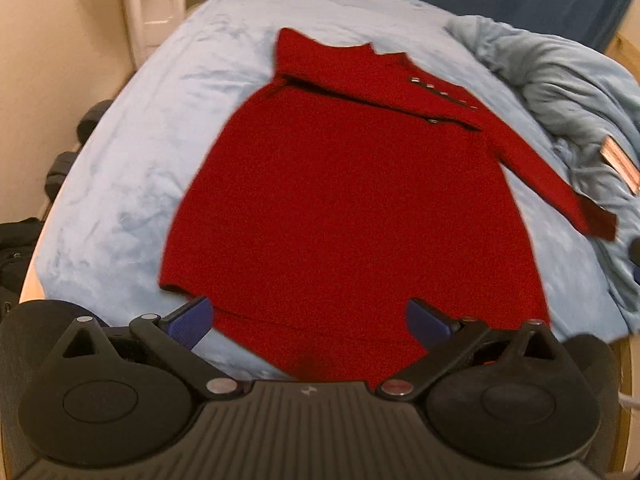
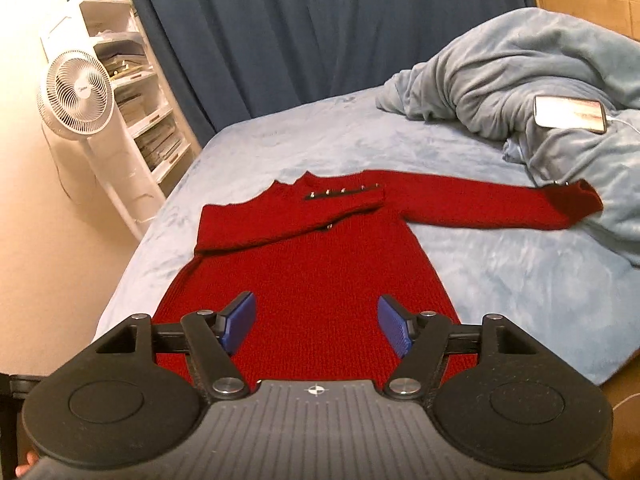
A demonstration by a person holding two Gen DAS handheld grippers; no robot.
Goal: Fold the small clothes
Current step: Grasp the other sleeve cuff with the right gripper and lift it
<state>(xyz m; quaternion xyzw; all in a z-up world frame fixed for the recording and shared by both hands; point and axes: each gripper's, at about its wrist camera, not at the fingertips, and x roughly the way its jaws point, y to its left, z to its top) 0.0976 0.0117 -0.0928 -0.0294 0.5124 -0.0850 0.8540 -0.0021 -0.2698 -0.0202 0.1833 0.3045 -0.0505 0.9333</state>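
A small red knit sweater [image 1: 340, 200] [image 2: 312, 264] lies flat on the light blue bed sheet [image 1: 132, 152] [image 2: 500, 272]. Its left sleeve is folded across the chest, where a row of silver buttons [image 2: 344, 191] shows. Its right sleeve [image 2: 500, 204] [image 1: 552, 184] stretches out straight toward the bunched blanket. My left gripper [image 1: 310, 322] hovers over the sweater's hem, open, nothing between its blue pads. My right gripper [image 2: 316, 326] hangs above the lower body of the sweater, also open and empty.
A bunched pale blue blanket [image 2: 520, 80] [image 1: 560, 80] sits at the right of the bed with a phone [image 2: 570, 114] on a cable on top. A white fan [image 2: 76, 96] and white shelves [image 2: 132, 92] stand left of the bed; a dark blue curtain [image 2: 320, 28] hangs behind.
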